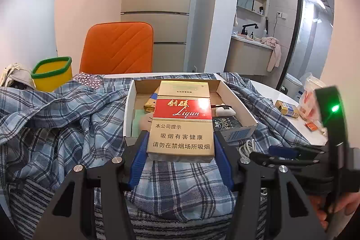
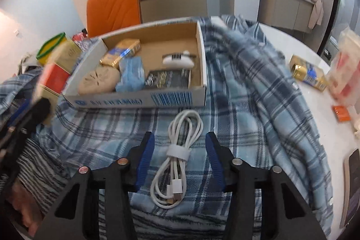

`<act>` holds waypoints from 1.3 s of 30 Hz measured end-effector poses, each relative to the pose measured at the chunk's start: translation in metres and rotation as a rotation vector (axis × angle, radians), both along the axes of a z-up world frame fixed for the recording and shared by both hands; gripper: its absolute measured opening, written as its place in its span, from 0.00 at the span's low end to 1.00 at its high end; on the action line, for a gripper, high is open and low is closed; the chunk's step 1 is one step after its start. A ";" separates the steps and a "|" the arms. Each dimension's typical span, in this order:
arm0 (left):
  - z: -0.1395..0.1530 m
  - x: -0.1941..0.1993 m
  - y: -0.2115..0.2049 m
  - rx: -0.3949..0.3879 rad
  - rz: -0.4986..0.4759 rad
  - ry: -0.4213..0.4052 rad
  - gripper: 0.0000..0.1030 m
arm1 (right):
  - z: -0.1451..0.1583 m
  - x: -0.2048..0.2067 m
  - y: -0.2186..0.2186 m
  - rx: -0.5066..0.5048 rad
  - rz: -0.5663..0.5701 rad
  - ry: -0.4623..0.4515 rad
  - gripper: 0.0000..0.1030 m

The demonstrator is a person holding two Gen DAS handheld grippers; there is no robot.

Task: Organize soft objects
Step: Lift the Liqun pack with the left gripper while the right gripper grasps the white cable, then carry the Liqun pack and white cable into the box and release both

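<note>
My left gripper (image 1: 180,136) is shut on a gold and red cigarette pack (image 1: 182,118), holding it just above the near end of an open cardboard box (image 1: 238,102). In the right wrist view the same pack (image 2: 55,73) shows blurred at the box's left corner. The box (image 2: 139,100) rests on a blue plaid cloth (image 2: 247,82) and holds a beige round cushion (image 2: 99,80), a blue soft wad (image 2: 131,73), a gold pack (image 2: 121,52), a white item and a dark packet. My right gripper (image 2: 179,137) is open, its fingers on either side of a coiled white cable (image 2: 178,151) on the cloth, not touching it.
A yellow tub with a green rim (image 1: 52,73) and an orange chair (image 1: 117,48) stand behind the cloth. On the white table to the right lie another gold pack (image 2: 308,73), a red and white bag (image 2: 344,73) and a small orange packet (image 2: 342,113).
</note>
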State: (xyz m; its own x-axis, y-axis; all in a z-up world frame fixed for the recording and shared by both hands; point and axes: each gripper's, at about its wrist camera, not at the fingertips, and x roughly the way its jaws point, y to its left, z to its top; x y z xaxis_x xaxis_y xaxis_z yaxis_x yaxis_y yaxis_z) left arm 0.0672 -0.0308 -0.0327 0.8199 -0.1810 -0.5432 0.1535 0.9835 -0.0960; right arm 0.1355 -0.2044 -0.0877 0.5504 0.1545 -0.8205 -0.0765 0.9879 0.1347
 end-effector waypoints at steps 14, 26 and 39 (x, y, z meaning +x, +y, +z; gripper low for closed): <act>-0.005 -0.003 0.005 -0.005 0.044 0.037 0.53 | -0.007 -0.009 0.007 -0.018 0.053 0.007 0.23; -0.004 -0.017 0.010 -0.025 0.062 0.050 0.53 | -0.003 -0.020 0.006 -0.025 0.089 -0.015 0.23; 0.017 -0.028 0.017 -0.026 0.060 0.015 0.53 | 0.041 -0.045 0.024 -0.073 0.166 -0.211 0.23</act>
State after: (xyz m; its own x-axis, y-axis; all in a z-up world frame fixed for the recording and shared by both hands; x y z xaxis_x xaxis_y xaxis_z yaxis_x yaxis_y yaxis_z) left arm 0.0391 -0.0133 -0.0161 0.8216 -0.1456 -0.5512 0.0924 0.9881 -0.1234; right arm 0.0901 -0.1800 -0.0468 0.6826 0.2012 -0.7026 -0.2569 0.9661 0.0270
